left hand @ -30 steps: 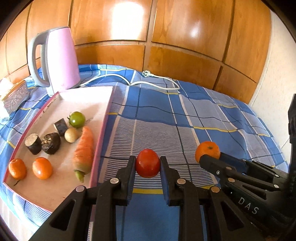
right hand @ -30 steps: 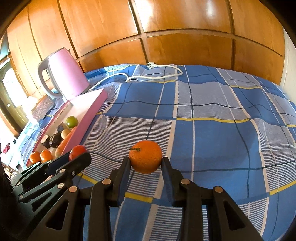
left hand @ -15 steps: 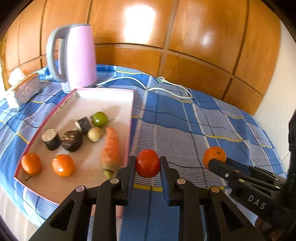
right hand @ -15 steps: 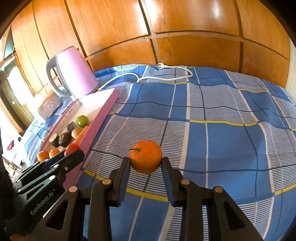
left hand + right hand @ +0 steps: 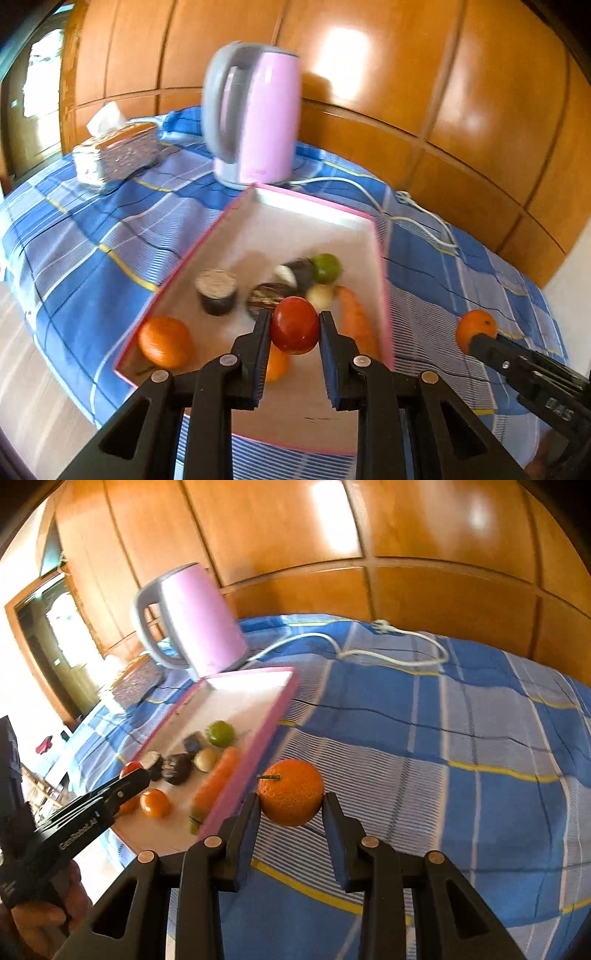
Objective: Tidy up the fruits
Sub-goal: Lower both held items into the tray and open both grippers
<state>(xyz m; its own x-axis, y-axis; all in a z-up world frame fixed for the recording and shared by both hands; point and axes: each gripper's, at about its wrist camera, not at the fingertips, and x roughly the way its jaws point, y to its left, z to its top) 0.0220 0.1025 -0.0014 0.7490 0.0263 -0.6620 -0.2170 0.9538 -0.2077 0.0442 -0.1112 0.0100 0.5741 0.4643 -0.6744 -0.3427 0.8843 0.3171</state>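
Shift: left gripper (image 5: 294, 326) has been carried from above the cloth (image 5: 480, 738) to above the tray (image 5: 380, 258).
Tray: fruit is gathered here.
Tangerine (image 5: 290, 792): clamped in right gripper (image 5: 290, 805), beside the tray.
Tomato (image 5: 294, 325): clamped, awaiting release.

Red tomato (image 5: 294, 325) above pink tray (image 5: 380, 266); orange (image 5: 291, 792) over cloth.

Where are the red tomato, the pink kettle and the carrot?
red tomato (image 5: 294, 325), left wrist view, middle of its skin.
pink kettle (image 5: 269, 122), left wrist view, its body.
carrot (image 5: 218, 779), right wrist view, mid-length.
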